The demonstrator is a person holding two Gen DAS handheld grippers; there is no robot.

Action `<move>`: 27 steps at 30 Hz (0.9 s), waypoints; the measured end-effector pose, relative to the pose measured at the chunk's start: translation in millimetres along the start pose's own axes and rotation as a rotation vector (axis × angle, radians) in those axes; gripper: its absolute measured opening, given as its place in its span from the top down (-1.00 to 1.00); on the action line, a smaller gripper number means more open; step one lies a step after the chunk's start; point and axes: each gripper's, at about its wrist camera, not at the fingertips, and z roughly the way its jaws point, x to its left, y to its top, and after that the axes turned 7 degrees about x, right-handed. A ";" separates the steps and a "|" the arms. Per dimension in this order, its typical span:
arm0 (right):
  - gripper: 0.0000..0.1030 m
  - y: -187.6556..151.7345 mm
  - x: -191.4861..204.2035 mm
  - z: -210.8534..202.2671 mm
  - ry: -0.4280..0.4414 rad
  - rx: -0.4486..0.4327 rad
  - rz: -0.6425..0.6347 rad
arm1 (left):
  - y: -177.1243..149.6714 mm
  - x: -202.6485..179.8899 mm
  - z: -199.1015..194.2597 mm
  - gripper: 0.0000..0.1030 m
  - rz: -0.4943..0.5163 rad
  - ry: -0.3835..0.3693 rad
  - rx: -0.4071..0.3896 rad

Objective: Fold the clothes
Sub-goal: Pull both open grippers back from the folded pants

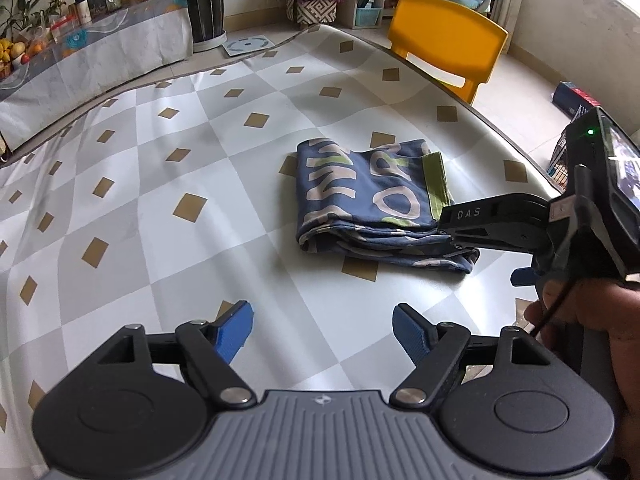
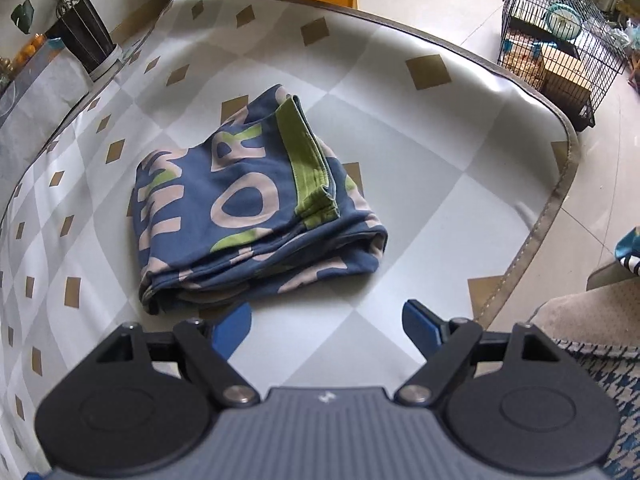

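A folded blue garment (image 1: 368,200) with pale letters and a green band lies on the checked table cover (image 1: 160,168). In the left wrist view my left gripper (image 1: 322,326) is open and empty, over bare cover in front of the garment's near fold. The right gripper's black housing (image 1: 500,224), held by a hand (image 1: 580,320), reaches in from the right beside the garment's right edge. In the right wrist view the garment (image 2: 248,208) lies just ahead of my right gripper (image 2: 326,330), which is open with nothing between its blue pads (image 2: 420,326).
A yellow chair (image 1: 444,40) stands at the table's far edge. The table's rounded edge (image 2: 560,184) runs close on the right, with a wire cage (image 2: 560,52) on the floor beyond. A dark plant pot (image 1: 204,4) and a draped side table (image 1: 80,52) stand far left.
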 end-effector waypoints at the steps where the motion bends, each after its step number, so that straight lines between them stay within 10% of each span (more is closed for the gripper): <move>1: -0.59 -0.5 1.0 -1.8 0.001 -0.010 -0.005 | -1.8 0.5 -2.0 -0.49 0.000 0.003 -0.002; 27: -0.59 -14.2 30.1 -18.6 0.022 -0.065 -0.156 | -37.3 34.7 -41.2 -0.51 -0.054 0.057 -0.052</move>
